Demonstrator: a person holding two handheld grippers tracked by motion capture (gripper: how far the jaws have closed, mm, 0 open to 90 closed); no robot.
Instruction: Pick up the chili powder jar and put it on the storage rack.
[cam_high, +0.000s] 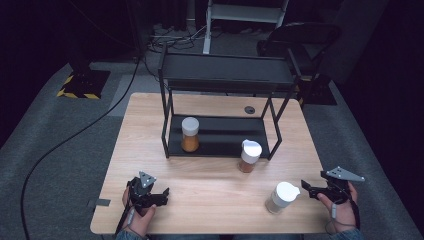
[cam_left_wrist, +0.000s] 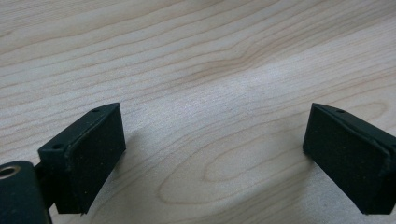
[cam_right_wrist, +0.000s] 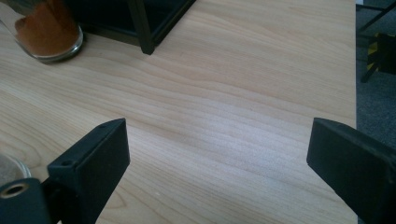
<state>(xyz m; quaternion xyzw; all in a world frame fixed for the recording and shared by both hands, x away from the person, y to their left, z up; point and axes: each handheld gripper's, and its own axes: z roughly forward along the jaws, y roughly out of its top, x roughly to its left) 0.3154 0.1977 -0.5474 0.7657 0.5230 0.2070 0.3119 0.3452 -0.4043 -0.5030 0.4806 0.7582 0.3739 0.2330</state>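
Note:
Three white-lidded spice jars are in the high view. One with orange powder (cam_high: 190, 134) stands on the lower shelf of a black two-tier rack (cam_high: 226, 75). A second (cam_high: 249, 155) stands on the table just in front of the rack; its orange-filled base (cam_right_wrist: 49, 32) appears top left in the right gripper view. The third, with pale contents (cam_high: 281, 197), stands near the front right. My right gripper (cam_high: 306, 188) (cam_right_wrist: 219, 158) hovers open just right of that jar, holding nothing. My left gripper (cam_high: 164, 194) (cam_left_wrist: 215, 154) is open over bare wood at the front left.
The wooden table (cam_high: 210, 200) has bare wood between the two grippers. A rack leg (cam_right_wrist: 140, 28) stands ahead of the right gripper. The table's right edge meets grey carpet (cam_right_wrist: 373, 102). A cable (cam_high: 60, 145) runs across the floor at the left.

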